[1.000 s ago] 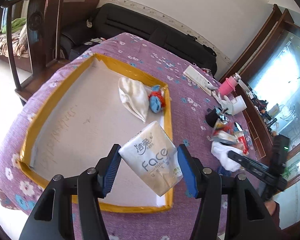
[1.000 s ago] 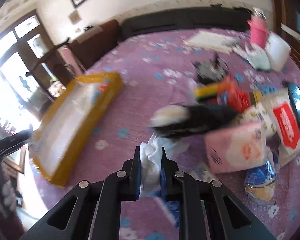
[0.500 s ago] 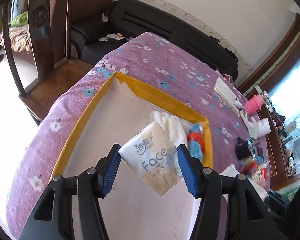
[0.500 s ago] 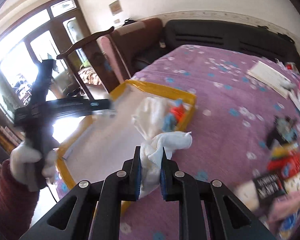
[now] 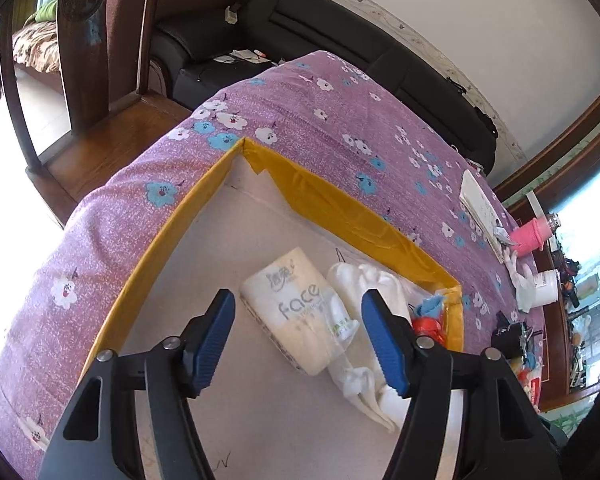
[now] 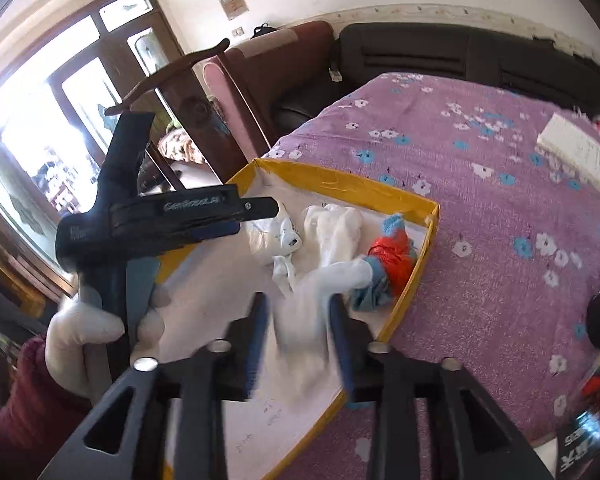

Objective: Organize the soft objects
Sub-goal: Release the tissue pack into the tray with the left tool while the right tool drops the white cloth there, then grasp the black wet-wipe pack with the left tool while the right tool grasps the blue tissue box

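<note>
Your left gripper (image 5: pixel 298 338) stands wide open above the yellow-rimmed tray (image 5: pixel 340 204), touching nothing. The tissue pack (image 5: pixel 296 312) lies on the tray floor beside a white cloth (image 5: pixel 374 286). Your right gripper (image 6: pixel 300 340) is also spread apart, blurred; a white sock (image 6: pixel 328 280) lies on the tray (image 6: pixel 416 276) just beyond its fingers.

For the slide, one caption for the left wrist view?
Left gripper open above tissue pack lying in yellow-rimmed box beside white cloths.
</note>
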### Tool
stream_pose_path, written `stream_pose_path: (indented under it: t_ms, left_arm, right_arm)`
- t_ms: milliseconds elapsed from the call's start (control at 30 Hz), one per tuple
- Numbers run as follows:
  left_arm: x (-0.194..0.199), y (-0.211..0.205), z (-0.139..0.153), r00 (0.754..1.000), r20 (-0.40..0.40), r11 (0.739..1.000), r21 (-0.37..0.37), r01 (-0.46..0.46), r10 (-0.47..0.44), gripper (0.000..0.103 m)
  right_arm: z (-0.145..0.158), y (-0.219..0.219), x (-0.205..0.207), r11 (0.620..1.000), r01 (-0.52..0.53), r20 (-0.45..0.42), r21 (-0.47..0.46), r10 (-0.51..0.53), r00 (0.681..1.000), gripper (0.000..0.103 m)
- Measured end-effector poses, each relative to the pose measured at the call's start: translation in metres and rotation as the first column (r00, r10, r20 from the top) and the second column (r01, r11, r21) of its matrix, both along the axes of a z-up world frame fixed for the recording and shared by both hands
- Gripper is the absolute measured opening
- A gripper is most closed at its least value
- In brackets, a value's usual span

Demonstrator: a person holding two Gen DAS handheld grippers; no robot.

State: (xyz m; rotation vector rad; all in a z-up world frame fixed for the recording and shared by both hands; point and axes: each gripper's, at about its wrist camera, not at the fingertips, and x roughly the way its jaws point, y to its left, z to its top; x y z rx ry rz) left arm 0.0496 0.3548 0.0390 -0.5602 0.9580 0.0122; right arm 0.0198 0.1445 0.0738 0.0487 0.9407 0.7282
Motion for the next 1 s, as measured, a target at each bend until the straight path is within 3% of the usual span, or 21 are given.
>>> stream_pose_path:
  t_ms: [100, 333, 400, 467, 500, 567, 633, 733, 867, 1000]
  left_arm:
    - [-0.012, -0.001, 0.011, 1.000, 0.030, 1.000, 0.013, -0.003, 0.002, 0.072]
    - [-0.060, -0.034, 0.068, 0.983, 0.169, 0.994, 0.099, 0.050, -0.066, 0.077]
    - [-0.074, -0.054, 0.083, 0.972, 0.208, 0.989, 0.121, 0.090, -0.114, 0.082]
    - [-0.087, -0.081, 0.096, 0.955, 0.240, 0.980, 0.135, 0.146, -0.175, 0.087]
    - [-0.091, -0.091, 0.098, 0.950, 0.245, 0.977, 0.137, 0.165, -0.195, 0.088]
    - [-0.097, -0.119, 0.099, 0.937, 0.244, 0.966, 0.132, 0.224, -0.250, 0.089]
    - [-0.100, -0.147, 0.095, 0.923, 0.230, 0.950, 0.123, 0.287, -0.308, 0.089]
    - [-0.102, -0.187, 0.080, 0.908, 0.194, 0.927, 0.128, 0.353, -0.373, 0.089]
    - [-0.098, -0.226, 0.053, 0.899, 0.119, 0.906, 0.107, 0.410, -0.422, 0.089]
    - [-0.089, -0.264, 0.036, 0.880, 0.065, 0.876, 0.153, 0.457, -0.470, 0.089]
  right_arm:
    - [0.013, -0.016, -0.004, 0.999, 0.027, 0.020, 0.037, -0.028, 0.999, 0.066]
    - [0.064, -0.083, -0.032, 0.988, 0.154, 0.183, 0.010, -0.153, 0.971, 0.071]
    - [0.080, -0.110, -0.051, 0.975, 0.222, 0.276, -0.008, -0.211, 0.938, 0.089]
    - [0.091, -0.143, -0.074, 0.950, 0.312, 0.371, -0.001, -0.289, 0.883, 0.103]
    - [0.092, -0.163, -0.084, 0.936, 0.351, 0.399, 0.014, -0.327, 0.857, 0.103]
    - [0.082, -0.200, -0.096, 0.914, 0.406, 0.363, 0.014, -0.384, 0.849, 0.103]
    - [0.055, -0.231, -0.087, 0.885, 0.456, 0.211, -0.096, -0.430, 0.878, 0.103]
    - [0.016, -0.272, -0.093, 0.858, 0.499, 0.061, -0.124, -0.495, 0.867, 0.103]
    - [-0.004, -0.302, -0.118, 0.852, 0.514, 0.014, -0.097, -0.515, 0.857, 0.103]
    - [-0.012, -0.314, -0.132, 0.856, 0.511, 0.012, -0.082, -0.512, 0.859, 0.103]
